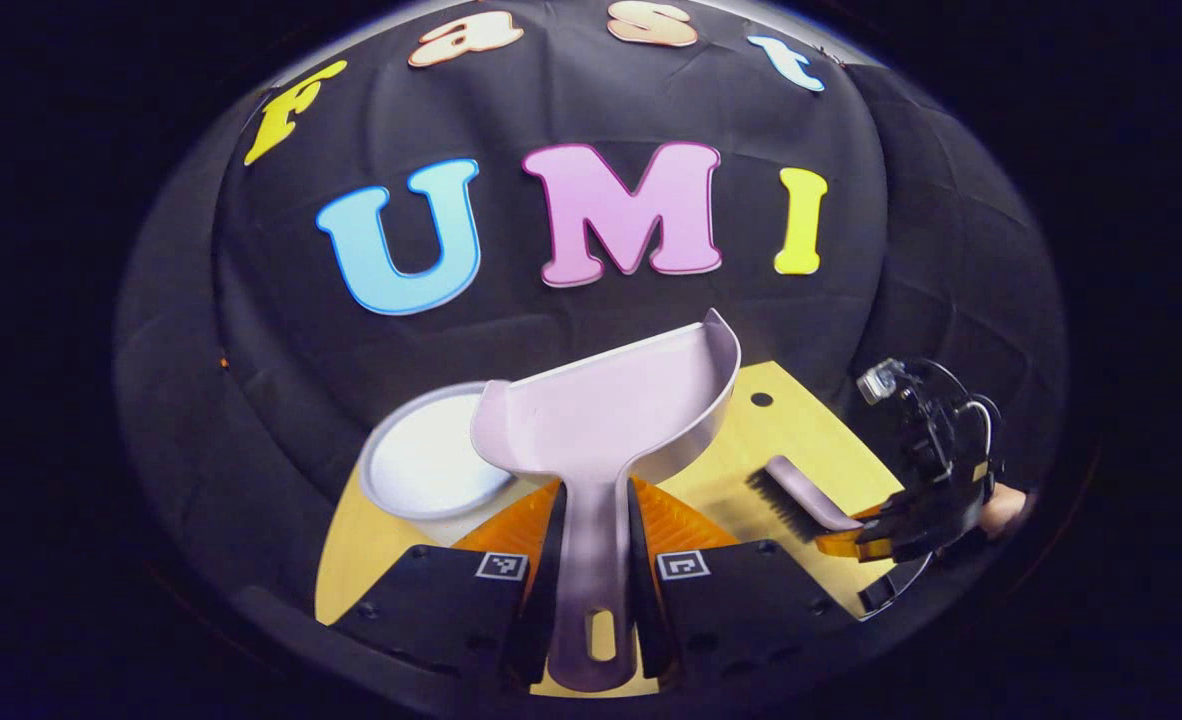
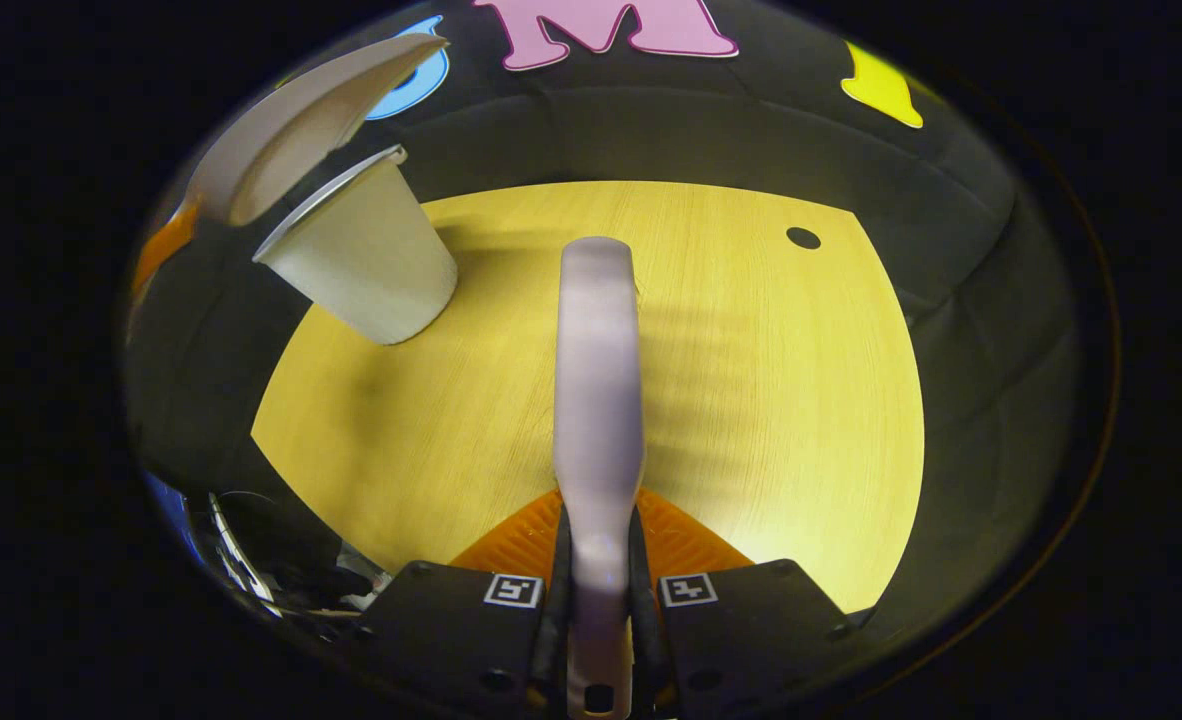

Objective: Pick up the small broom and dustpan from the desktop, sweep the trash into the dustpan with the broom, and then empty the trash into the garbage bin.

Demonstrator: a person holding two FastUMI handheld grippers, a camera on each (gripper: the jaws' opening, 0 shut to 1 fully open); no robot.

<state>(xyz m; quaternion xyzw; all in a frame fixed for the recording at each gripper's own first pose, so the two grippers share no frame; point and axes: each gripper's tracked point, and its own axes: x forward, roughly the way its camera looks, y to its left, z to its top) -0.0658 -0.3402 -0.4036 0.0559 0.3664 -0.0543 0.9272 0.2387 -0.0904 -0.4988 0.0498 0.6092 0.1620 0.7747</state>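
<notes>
The left tongs [image 1: 591,560] are clamped on the handle of the one dustpan [image 1: 611,420], whose long axis runs straight ahead from the fingers, pan end far and tipped over the one white bin [image 1: 431,465] at the worktop's [image 1: 801,430] back-left edge. The right tongs [image 2: 596,590] grip the one broom [image 2: 599,400] by its handle — it points straight forward, held above the worktop. In the left gripper view the broom's bristles [image 1: 776,505] face down-left, near the dustpan's right side.
</notes>
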